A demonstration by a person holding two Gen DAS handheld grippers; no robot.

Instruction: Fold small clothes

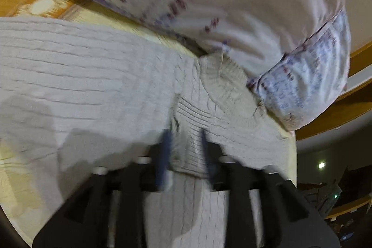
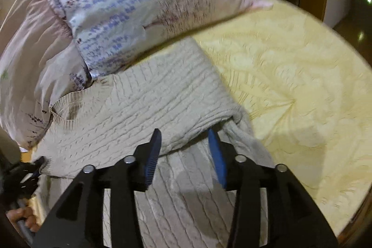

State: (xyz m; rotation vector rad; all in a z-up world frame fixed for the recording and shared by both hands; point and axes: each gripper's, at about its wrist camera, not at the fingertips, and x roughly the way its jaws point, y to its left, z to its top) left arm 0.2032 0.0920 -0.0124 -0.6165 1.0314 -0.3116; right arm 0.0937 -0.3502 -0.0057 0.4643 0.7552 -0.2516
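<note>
Right wrist view: my right gripper [image 2: 186, 150] and left gripper [image 1: 184, 150] both stand apart over the folded beige cable-knit sweater [image 2: 139, 104], so dragging fingertips could undo it.

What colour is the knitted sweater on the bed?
The sweater is pale beige-grey with a cable-knit texture; the right wrist view shows it best.
</note>
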